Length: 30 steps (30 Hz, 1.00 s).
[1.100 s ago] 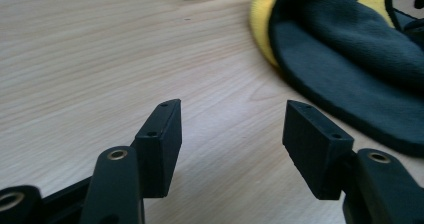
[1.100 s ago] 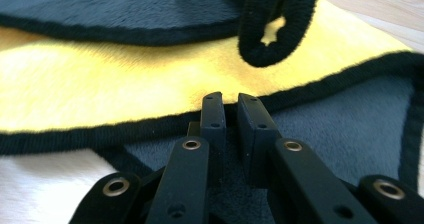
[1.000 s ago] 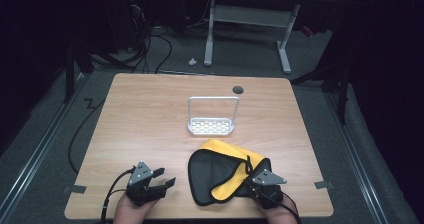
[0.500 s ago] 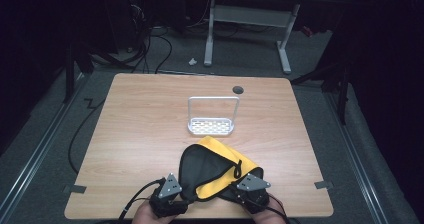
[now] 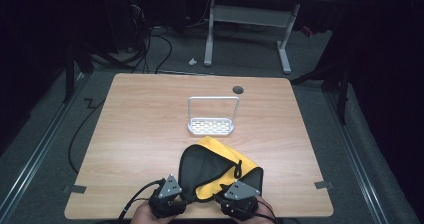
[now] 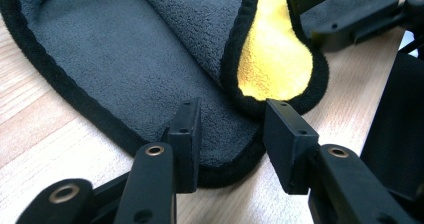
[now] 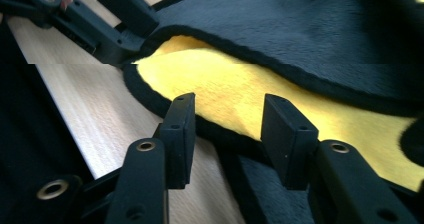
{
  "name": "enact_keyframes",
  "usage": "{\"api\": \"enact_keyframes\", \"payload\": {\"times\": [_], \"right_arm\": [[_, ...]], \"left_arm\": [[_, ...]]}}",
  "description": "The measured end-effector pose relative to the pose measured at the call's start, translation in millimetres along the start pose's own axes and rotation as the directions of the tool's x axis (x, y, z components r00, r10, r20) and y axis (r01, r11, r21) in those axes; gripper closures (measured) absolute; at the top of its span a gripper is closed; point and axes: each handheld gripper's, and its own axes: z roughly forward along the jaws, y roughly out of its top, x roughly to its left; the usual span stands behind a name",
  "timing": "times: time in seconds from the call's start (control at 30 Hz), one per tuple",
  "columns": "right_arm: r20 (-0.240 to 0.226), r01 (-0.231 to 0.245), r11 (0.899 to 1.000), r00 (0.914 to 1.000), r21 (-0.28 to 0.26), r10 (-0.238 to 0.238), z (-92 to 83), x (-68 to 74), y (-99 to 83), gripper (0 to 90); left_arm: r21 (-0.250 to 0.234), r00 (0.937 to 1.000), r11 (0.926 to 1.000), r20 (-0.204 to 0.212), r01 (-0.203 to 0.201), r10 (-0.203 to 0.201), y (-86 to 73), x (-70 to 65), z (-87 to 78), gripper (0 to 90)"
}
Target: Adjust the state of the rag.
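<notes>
A cloth (image 5: 215,169), yellow on one face and dark grey on the other with black edging, lies folded at the table's near edge. My left gripper (image 5: 186,201) sits at its near left corner. In the left gripper view the left gripper (image 6: 232,121) has the black hem (image 6: 250,106) between its jaws. They have just been closing, with a gap still showing at the pads. My right gripper (image 5: 221,201) is at the near right. Seen in its own view, the right gripper (image 7: 227,119) has just been opening, its jaws apart over the yellow face (image 7: 235,94).
A small white rack (image 5: 212,125) with a hoop handle stands mid-table beyond the cloth. A round cable hole (image 5: 238,89) is near the far edge of the wooden table (image 5: 135,134). Desk legs and cables stand on the floor behind. In the gripper views the two grippers are close together.
Both hands have drawn inward and nearer along the table's front edge. The cloth's grey flap has shifted left. The right jaws have opened off the cloth and the left jaws have narrowed.
</notes>
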Motion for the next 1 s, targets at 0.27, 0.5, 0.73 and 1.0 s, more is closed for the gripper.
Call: {"api": "enact_keyframes", "payload": {"times": [0.27, 0.5, 0.73, 1.0], "right_arm": [[-0.061, 0.043, 0.999, 0.9973, 0.004, -0.042, 5.8, 12.6, 2.3, 47.1], [-0.019, 0.094, 0.995, 0.9955, 0.028, -0.093, 14.2, 18.8, 5.1, 54.0], [0.01, 0.078, 0.997, 0.9969, 0.023, -0.078, 11.7, 14.1, 4.4, 80.5], [0.073, 0.05, 0.998, 0.9962, -0.03, -0.048, -5.1, 1.3, 2.6, 84.7]], "left_arm": [[0.0, 1.0, 1.0, 0.004, 0.002, -0.002, -0.3, -0.9, 0.4, 60.3], [-0.002, 0.9999, 1.0, 0.011, 0.005, -0.005, -0.6, -0.4, 0.3, 59.4], [-0.002, 0.9998, 1.0, 0.019, 0.006, -0.006, -0.8, -0.9, 0.3, 56.8], [0.01, 1.0, 0.9999, 0.002, 0.002, -0.002, -1.6, 3.2, -3.2, 60.9]]}}
